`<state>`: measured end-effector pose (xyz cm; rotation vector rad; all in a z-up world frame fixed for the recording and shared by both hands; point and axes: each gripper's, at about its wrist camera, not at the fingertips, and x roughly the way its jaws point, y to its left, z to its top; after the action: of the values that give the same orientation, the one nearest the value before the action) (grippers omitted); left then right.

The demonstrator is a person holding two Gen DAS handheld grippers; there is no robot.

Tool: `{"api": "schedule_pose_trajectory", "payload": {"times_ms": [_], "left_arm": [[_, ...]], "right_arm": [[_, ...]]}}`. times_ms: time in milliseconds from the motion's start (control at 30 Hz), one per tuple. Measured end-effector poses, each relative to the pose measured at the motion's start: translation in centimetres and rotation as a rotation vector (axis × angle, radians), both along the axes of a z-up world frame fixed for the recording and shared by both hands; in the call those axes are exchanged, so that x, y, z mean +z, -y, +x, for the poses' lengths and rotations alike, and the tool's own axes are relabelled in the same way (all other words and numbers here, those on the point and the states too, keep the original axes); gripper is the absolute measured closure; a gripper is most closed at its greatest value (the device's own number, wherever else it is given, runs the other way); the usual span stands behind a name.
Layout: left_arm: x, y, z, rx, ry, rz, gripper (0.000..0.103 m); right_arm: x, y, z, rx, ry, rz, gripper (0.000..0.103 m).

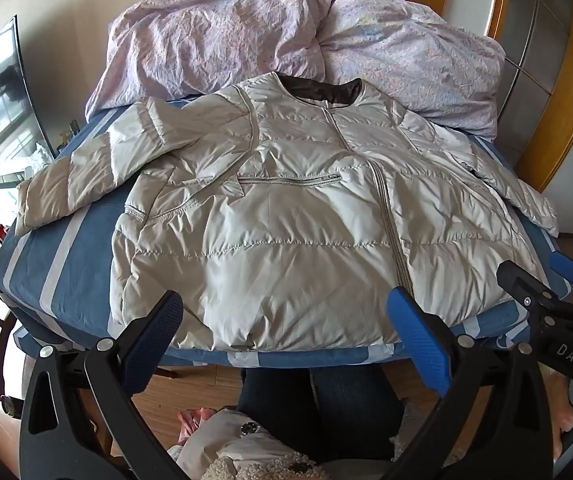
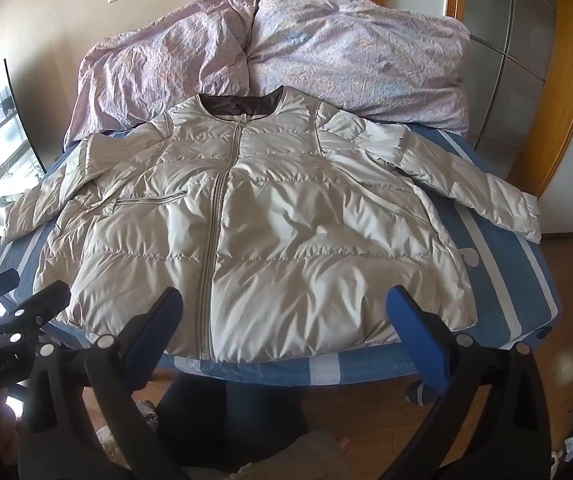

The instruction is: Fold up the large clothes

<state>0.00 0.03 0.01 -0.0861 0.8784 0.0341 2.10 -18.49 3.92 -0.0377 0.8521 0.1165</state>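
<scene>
A beige puffer jacket (image 1: 286, 220) is lying zipped, front up, on the bed (image 1: 58, 264), collar pointing away. Left gripper (image 1: 286, 336) and right gripper (image 2: 282, 332) are hovering wide open and empty at its near hem.

Beige jacket (image 1: 286, 216) lies flat on striped bed (image 1: 66, 264), zipped.

Shiny beige quilted jacket (image 1: 286, 216) lies zipped, front up, sleeves spread, on the bed
</scene>
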Motion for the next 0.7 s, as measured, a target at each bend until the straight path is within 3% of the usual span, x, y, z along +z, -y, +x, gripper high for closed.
{"api": "schedule_pose_trajectory", "payload": {"times_ms": [700], "left_arm": [[-0.03,0.03,0.01,0.0,-0.001,0.003,0.001]], "right_arm": [[0.04,0.03,0.03,0.0,0.001,0.0,0.002]]}}
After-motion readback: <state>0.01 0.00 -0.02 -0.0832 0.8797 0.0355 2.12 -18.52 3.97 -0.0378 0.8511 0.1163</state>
